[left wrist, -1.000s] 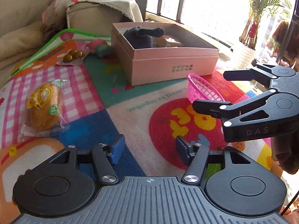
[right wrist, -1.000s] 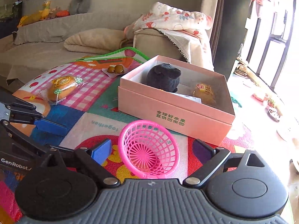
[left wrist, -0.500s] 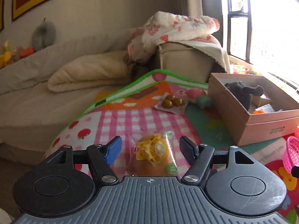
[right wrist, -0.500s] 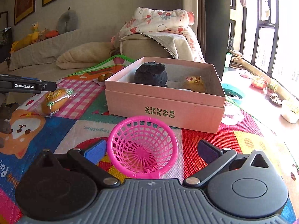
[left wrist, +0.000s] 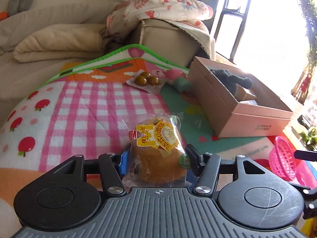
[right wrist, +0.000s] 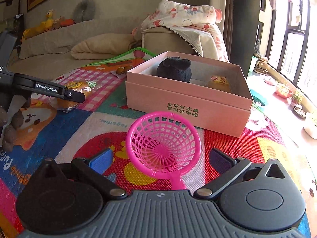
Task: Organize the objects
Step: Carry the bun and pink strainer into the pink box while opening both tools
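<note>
My left gripper (left wrist: 157,161) is closing its jaws around the wrapped bun (left wrist: 158,150), which sits between the blue pad (left wrist: 123,161) and the dark one; the pads look to be against the wrapper's sides, though I cannot tell how firmly they press. The bun lies on the pink-checked part of the mat (left wrist: 85,107). My right gripper (right wrist: 161,159) has its jaws spread wide, with the pink basket (right wrist: 163,138) between them and touched by neither pad; its handle points back at me. Just beyond the basket stands the pink box (right wrist: 184,101), open on the mat, holding a dark plush toy (right wrist: 174,69) and another wrapped bun (right wrist: 219,82). From the right view my left gripper shows at the far left over the first bun. Farther off, near the mat's green edge, lies a packet of brown balls (left wrist: 146,80), with a small pink and green toy (left wrist: 179,78) just beside it. Behind are the sofa (left wrist: 49,25), a folded beige blanket (left wrist: 57,43) and a floral blanket (left wrist: 158,8) on the sofa's arm.
</note>
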Tool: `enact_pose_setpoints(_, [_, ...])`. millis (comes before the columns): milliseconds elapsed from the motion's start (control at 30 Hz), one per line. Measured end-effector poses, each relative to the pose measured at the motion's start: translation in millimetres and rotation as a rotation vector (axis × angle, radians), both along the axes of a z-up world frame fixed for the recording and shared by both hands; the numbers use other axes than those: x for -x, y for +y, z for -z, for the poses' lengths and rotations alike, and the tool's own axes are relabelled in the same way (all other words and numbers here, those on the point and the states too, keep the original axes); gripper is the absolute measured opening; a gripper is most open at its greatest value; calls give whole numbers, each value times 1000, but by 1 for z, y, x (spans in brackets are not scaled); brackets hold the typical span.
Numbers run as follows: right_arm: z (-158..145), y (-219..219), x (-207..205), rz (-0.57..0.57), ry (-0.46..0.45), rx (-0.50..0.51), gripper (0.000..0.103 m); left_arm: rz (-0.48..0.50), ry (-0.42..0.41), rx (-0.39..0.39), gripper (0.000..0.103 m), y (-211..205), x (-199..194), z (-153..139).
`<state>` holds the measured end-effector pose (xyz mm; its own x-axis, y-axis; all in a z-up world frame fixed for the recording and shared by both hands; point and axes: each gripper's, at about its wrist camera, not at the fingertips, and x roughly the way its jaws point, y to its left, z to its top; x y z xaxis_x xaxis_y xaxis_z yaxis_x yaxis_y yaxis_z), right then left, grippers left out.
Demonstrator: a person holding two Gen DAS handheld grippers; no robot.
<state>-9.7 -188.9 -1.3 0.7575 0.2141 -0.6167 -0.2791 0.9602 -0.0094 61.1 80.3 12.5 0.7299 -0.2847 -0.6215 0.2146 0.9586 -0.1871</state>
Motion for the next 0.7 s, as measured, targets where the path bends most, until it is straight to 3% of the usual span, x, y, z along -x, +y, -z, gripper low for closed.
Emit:
enact_pose_setpoints(133, [-3,0,-16,20,35,-10,103,107,8,24,61,-14,30,-6])
enact_pose_setpoints(200, [-4,3,-21,-1,52,4,94,124,8,38,61,-18,39,-9])
enact_pose_setpoints(233, [-4,4,-22,-9,66,8,83,133,4,45,61,-20,44,-11])
enact_pose_setpoints(367, [-13,0,-12,-9,47,-6,83,161,-2,58,61,-27,49,-17])
enact_pose_setpoints(500, [-42,-14,14,-27,21,-74,83,187,-35,96,61,-36,40,-37])
enact_pose_setpoints(700, [-79,-27,44,-17,-162,-85,84,231,-251,156,61,-81,3,-102])
